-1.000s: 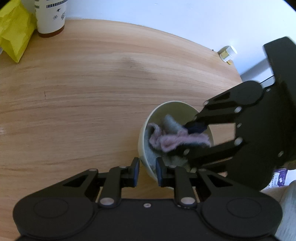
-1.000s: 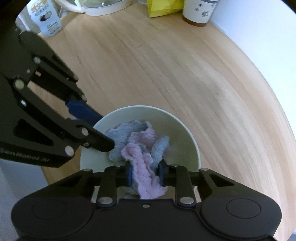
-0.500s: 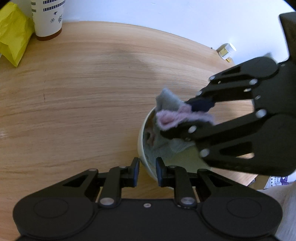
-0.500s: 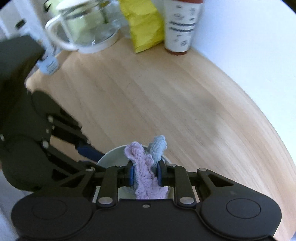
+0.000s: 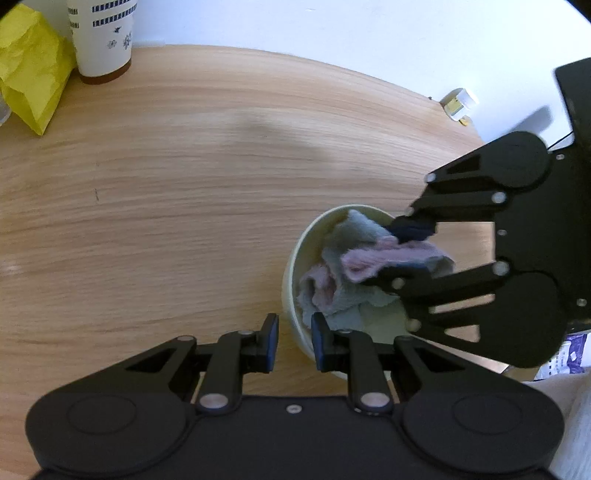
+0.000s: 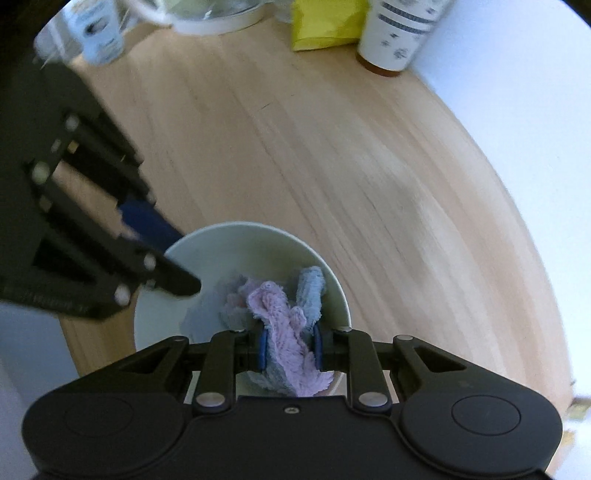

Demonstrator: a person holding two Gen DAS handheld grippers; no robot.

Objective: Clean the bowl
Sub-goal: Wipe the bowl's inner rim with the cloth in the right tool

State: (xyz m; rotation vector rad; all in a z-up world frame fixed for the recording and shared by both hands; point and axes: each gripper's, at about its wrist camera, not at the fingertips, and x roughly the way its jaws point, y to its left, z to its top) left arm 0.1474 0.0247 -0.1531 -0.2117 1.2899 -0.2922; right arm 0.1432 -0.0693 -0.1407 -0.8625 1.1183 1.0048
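A pale green bowl (image 5: 291,280) stands on the wooden table near its right edge. My left gripper (image 5: 294,338) is shut on the bowl's near rim, one pad outside the wall and one inside. My right gripper (image 6: 290,349) is shut on a pink and grey-blue cloth (image 6: 284,332). It holds the cloth (image 5: 373,262) down inside the bowl (image 6: 236,254), bunched against the wall and bottom. In the left wrist view the right gripper (image 5: 402,254) comes in from the right. The left gripper (image 6: 177,266) shows at the bowl's left rim in the right wrist view.
A patterned paper cup (image 5: 101,37) and a yellow bag (image 5: 31,70) stand at the table's far side by the white wall. A glass jug (image 6: 207,11) and a small carton (image 6: 98,31) stand farther back. The table edge (image 6: 535,258) curves close by on the right.
The right gripper lifted the cloth above the bowl's rim half a second ago and has now pushed it back down inside. The left gripper kept its hold on the rim.
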